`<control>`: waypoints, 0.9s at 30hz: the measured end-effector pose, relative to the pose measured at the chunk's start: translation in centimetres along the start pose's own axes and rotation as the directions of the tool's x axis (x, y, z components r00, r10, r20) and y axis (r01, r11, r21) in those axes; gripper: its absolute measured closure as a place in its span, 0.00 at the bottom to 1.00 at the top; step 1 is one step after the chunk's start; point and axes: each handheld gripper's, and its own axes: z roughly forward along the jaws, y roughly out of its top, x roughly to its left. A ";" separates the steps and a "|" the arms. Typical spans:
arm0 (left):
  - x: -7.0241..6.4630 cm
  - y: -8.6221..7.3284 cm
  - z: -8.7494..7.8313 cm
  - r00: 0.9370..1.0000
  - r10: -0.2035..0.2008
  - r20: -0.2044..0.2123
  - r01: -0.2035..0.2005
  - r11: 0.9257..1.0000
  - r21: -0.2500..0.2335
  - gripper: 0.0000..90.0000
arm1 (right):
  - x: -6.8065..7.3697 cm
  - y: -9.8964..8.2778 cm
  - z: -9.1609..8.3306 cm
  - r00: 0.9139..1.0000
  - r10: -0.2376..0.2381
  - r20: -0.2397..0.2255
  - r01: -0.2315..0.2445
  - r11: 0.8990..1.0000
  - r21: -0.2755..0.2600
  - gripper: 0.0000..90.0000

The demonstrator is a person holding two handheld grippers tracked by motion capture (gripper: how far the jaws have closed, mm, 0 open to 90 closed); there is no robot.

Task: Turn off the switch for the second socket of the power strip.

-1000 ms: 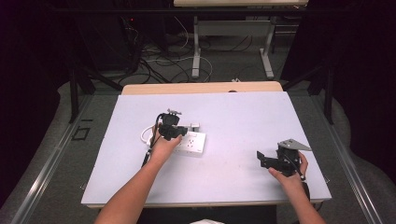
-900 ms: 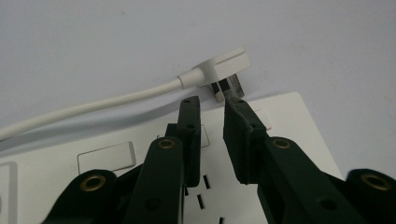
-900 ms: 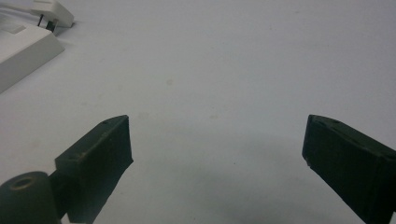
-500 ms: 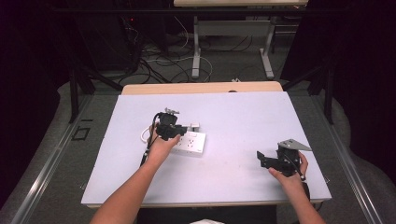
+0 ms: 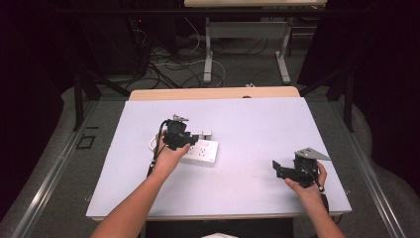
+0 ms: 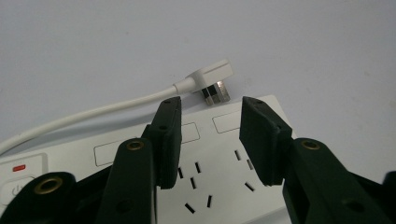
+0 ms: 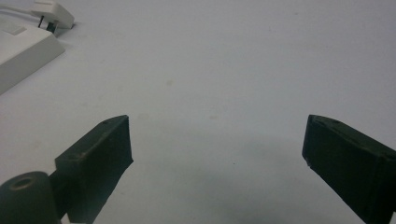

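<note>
Covering most of one wooden table (image 5: pixel 213 93), a single pale sheet (image 5: pixel 257 124) is carrying everything. One white power strip (image 5: pixel 202 151) is lying left of centre, its one white plug (image 6: pixel 211 77) resting unplugged just beyond its far edge, cord (image 6: pixel 84 116) trailing away. Two grippers are working: the left gripper (image 6: pixel 210 135) is hovering over the strip's sockets, jaws just opening with nothing between them; the right gripper (image 7: pixel 217 158), well apart, is resting with jaws spread wide.
</note>
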 end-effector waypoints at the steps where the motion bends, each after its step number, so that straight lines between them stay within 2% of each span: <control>1: 0.0 0.0 -0.1 1.000 0.006 -0.001 -0.006 1.000 0.000 0.63 | 0.0 0.0 0.0 1.000 -0.001 0.001 0.001 1.000 -0.001 0.08; 15: 0.4 -0.5 -1.0 1.000 -0.015 -0.005 0.015 1.000 -0.017 0.50 | 0.0 0.0 0.0 1.000 0.006 0.002 -0.006 1.000 0.000 0.08; 27: 1.0 -1.4 -1.8 1.000 -0.014 -0.008 0.014 1.000 -0.025 0.39 | 0.0 0.0 0.0 1.000 0.006 0.003 -0.006 1.000 -0.001 0.08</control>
